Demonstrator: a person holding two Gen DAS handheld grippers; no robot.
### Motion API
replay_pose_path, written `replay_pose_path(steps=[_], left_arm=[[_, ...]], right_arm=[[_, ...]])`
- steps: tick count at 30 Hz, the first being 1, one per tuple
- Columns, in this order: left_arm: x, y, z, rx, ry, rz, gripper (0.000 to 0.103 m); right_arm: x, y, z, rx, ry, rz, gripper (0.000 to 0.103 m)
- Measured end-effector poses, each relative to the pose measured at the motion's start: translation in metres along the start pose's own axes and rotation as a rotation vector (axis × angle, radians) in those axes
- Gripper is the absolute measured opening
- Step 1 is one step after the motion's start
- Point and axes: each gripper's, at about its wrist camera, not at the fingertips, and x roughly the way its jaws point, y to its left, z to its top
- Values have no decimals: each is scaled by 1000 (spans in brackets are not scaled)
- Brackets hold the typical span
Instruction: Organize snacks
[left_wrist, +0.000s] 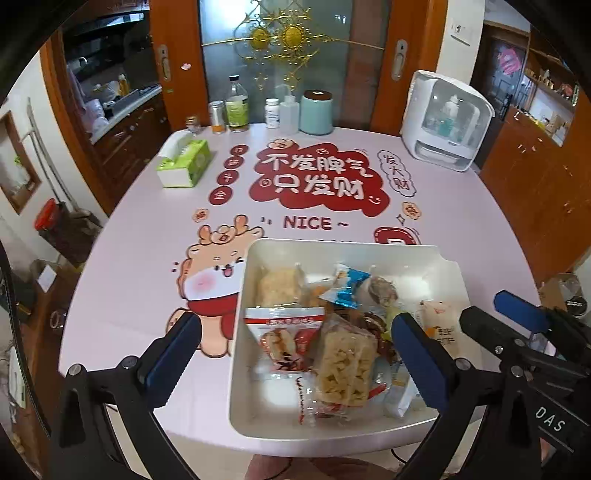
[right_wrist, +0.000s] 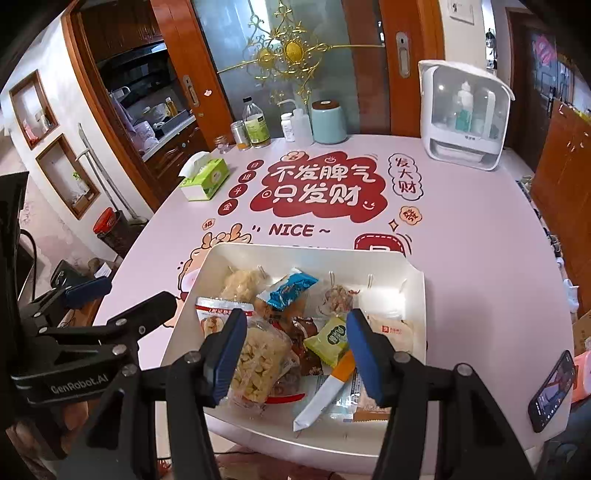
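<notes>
White rectangular tray (right_wrist: 413, 295) at near table edge, heaped with wrapped snacks (right_wrist: 258, 354), blue packet (right_wrist: 291, 290) topmost.

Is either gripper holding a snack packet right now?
No, the left gripper and right gripper both stand open above the white tray, with nothing clamped between their pads.

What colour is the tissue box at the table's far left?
Green and white tissue box; clearest in the right wrist view.

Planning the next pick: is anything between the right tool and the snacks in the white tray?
Nothing visible: the open right tool hangs above the white tray, with the puffed snack bag directly below.
</notes>
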Motion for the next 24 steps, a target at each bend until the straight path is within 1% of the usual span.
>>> replay_pose_path(steps=[8, 14, 24], left_arm=[[-13, 8, 8, 3, -7, 26, 102], [-14, 7, 17, 19, -8, 5, 102], [-10, 4, 26, 50, -9, 6, 102]], right_arm=[[-13, 13, 9, 17, -18, -46, 57], [-20, 15, 14, 40, -32, -89, 57], [-19, 13, 17, 72, -29, -108, 57]])
